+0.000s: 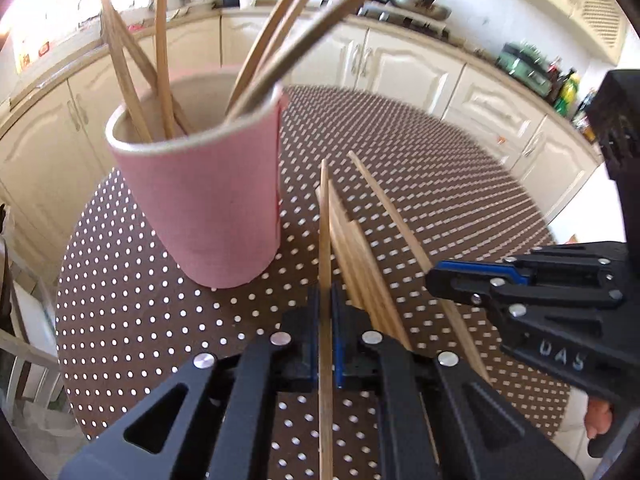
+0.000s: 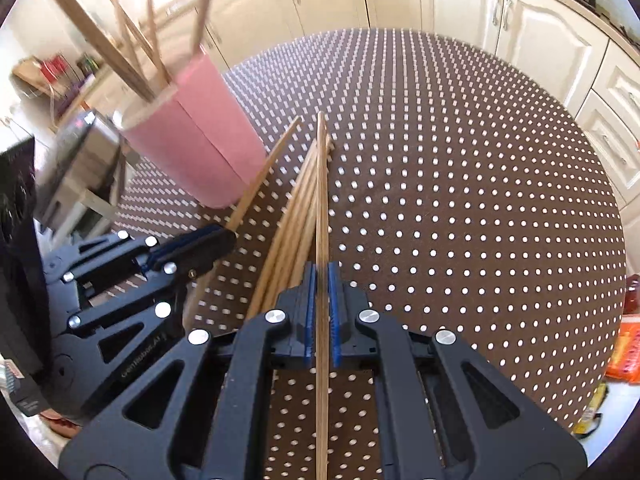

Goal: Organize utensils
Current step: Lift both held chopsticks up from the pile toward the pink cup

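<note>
1. The left gripper (image 1: 325, 308) is clamped on one wooden chopstick (image 1: 325, 240), and the right gripper (image 2: 322, 300) is clamped on a second chopstick (image 2: 321, 200). Each stick runs straight between its blue pads.
2. The pink cup (image 1: 216, 200) is the landmark. It stands upright on the dotted table (image 1: 140, 300) and already holds several sticks that fan out above its rim.
3. The left-held chopstick sits just right of the cup, with its far tip level with the cup's side wall, below the rim.
4. The loose pile of chopsticks (image 1: 360, 264) lies on the table right of the cup, under and beside both held sticks.
5. Each held stick's long axis follows its gripper's pointing line, angled forward and down toward the table, far tip leading.
6. To do this step well, I judge each stick should be raised until its leading tip clears the cup's rim, then tilted nearer upright over the mouth.
7. One hand should go in at a time, since the grippers are close together and the leaning sticks crowd the opening.
8. Release only once the tip is well inside, so the light cup does not tip.
</note>
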### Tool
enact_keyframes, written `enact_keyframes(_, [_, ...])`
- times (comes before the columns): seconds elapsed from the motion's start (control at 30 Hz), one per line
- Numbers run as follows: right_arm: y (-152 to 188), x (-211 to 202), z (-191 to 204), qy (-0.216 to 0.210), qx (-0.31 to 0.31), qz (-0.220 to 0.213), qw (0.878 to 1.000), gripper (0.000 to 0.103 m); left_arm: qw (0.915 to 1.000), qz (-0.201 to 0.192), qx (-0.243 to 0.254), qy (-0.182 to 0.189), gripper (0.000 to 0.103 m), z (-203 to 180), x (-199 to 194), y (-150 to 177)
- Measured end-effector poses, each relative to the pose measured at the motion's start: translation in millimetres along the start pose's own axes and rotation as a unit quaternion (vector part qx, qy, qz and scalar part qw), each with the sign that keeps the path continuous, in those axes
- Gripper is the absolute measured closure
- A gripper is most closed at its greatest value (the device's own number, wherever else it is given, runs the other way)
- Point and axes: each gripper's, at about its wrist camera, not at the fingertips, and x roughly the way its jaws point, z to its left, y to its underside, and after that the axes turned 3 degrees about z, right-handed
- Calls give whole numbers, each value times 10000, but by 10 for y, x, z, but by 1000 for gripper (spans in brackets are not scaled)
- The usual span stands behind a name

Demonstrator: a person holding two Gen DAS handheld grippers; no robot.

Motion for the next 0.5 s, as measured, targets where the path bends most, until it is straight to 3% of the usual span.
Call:
enact_keyframes(0.2, [155, -370, -62, -241, 199, -719, 9969, 96, 9963, -704, 99, 481, 97, -21, -442, 150])
enact_keyframes(0.5, [381, -847, -154, -480, 505, -1615, 9844, 96, 9836, -1505, 361, 924, 97, -196, -916, 373])
